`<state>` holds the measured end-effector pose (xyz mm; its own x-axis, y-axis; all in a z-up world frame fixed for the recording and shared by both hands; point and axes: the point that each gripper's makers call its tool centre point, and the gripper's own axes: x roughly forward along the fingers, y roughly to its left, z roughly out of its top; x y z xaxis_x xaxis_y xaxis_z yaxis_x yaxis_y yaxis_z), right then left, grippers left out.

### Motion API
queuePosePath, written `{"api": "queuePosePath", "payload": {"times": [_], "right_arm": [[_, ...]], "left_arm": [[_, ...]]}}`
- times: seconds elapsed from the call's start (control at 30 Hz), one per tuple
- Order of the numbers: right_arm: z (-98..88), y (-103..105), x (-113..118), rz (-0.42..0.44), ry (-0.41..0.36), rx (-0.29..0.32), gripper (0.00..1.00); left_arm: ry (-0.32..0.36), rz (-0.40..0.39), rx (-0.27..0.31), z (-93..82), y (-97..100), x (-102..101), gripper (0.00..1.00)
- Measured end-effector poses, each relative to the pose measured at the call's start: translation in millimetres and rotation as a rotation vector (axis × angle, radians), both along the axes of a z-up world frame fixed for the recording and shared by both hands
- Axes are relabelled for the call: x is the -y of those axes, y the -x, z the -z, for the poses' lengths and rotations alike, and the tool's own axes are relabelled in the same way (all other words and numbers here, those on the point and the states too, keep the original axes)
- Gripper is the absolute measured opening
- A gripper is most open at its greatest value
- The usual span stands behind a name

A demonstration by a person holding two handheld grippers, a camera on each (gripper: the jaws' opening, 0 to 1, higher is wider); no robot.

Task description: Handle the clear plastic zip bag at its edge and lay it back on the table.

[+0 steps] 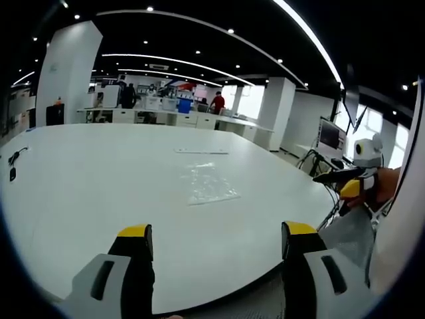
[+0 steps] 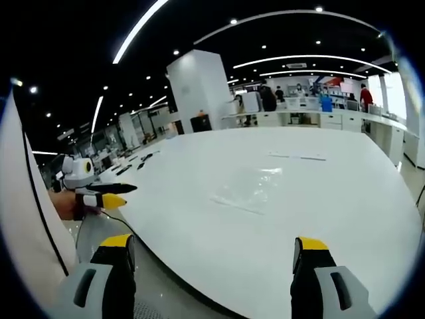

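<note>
The clear plastic zip bag (image 1: 208, 184) lies flat on the big white table (image 1: 99, 199), well apart from the wide-open left claw (image 1: 218, 240) and right claw (image 2: 214, 251), so reaching its edge looks like the next job.

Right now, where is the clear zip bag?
The clear zip bag lies flat on the white table, ahead of both open hand-held grippers, with a thin clear strip beyond it.

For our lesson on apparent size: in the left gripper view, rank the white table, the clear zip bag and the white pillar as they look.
1. white table
2. white pillar
3. clear zip bag
Apparent size only; the pillar stands farther off.
</note>
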<state>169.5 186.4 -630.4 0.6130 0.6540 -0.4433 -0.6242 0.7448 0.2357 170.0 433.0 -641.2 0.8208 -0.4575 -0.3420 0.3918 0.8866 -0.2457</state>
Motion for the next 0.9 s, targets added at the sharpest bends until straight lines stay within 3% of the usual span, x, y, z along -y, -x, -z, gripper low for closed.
{"api": "queuePosePath", "payload": {"times": [0.9], "right_arm": [[8.9, 5.9, -1.7, -0.013, 0.006, -0.038, 0.99]], "left_arm": [[-0.017, 0.015, -0.020, 6.9, 0.7, -0.1, 0.78]]}}
